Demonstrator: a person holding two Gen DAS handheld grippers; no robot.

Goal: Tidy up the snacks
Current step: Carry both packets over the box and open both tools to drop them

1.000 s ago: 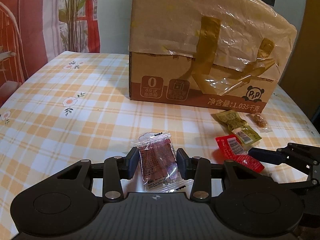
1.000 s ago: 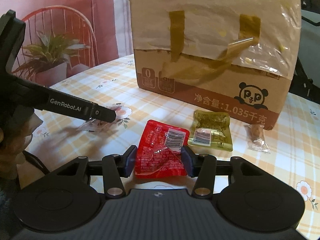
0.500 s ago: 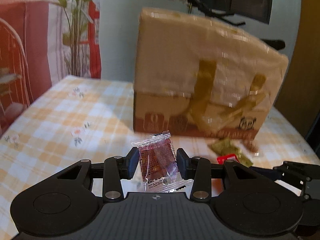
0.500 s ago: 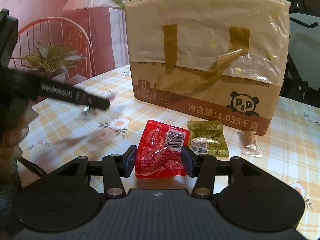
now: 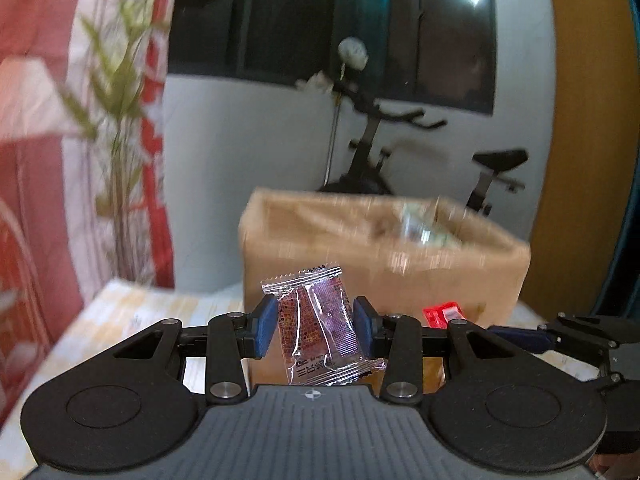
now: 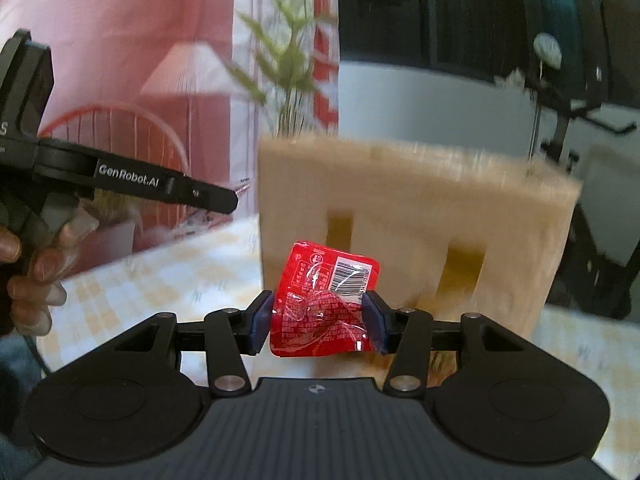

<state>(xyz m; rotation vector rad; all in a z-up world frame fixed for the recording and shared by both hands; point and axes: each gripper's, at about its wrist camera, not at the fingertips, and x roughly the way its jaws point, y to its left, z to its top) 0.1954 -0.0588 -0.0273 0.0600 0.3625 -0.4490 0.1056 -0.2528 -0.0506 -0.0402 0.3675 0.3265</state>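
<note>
From the left wrist view we look over the rim of the cardboard box [image 5: 384, 256] and catch a blurred glimpse of pale, shiny wrappers lying inside near its far right corner; what they are we cannot tell. The right wrist view does not show the inside; it gives us the box's near face instead, with two dark tape strips running down it, and the box standing toward the far edge of the desk [image 6: 168, 276] with its checked cloth. Only the right wrist view shows the person's hand [image 6: 32, 276] wrapped around the handle of the left claw [image 6: 224, 202], at the left of the picture. The left wrist view in turn shows the tip of the right claw [image 5: 520, 338] reaching in from the right, with a bit of red wrapper beside it. In its own view the left claw [image 5: 314, 326] is narrowly spread and pinching a clear packet [image 5: 320, 328] with a dark red snack inside, its blue pads pressed on both sides, the packet upright and off the desk in front of the box. The right claw [image 6: 318, 322] stands a little wider and pinches a red packet [image 6: 324, 304] with a barcode on its upper right, crumpled between the pads and likewise held in the air before the box's near face. Behind the box stand an exercise bike [image 5: 400, 152] and a dark window.
</note>
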